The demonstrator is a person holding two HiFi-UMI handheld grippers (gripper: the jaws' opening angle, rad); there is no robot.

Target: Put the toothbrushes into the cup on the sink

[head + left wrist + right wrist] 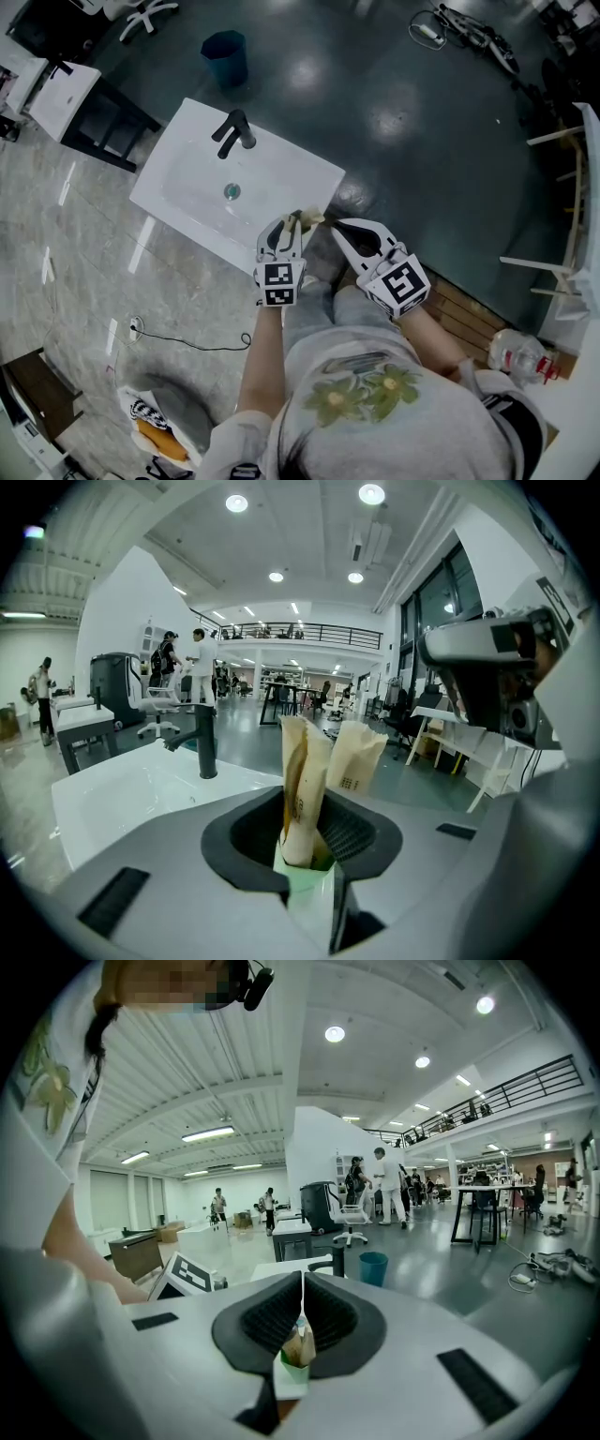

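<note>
Over the near right corner of the white sink [187, 178], my left gripper [289, 223] is shut on a beige paper toothbrush packet [305, 218]. In the left gripper view the packet [302, 780] stands upright between the dark pads, with a green end low in the jaws and a second paper flap [356, 757] behind it. My right gripper [339, 226] is just right of the packet's top; its jaws are shut, with a small beige and green scrap of wrapper [300, 1349] pinched deep between them. No cup shows in any view.
A black faucet [234, 131] stands at the sink's far edge, and a drain [232, 191] sits in the basin. A blue bin [225, 56] is on the dark floor beyond. A wooden slatted platform [469, 309] lies at the right, a cable [187, 339] at the left.
</note>
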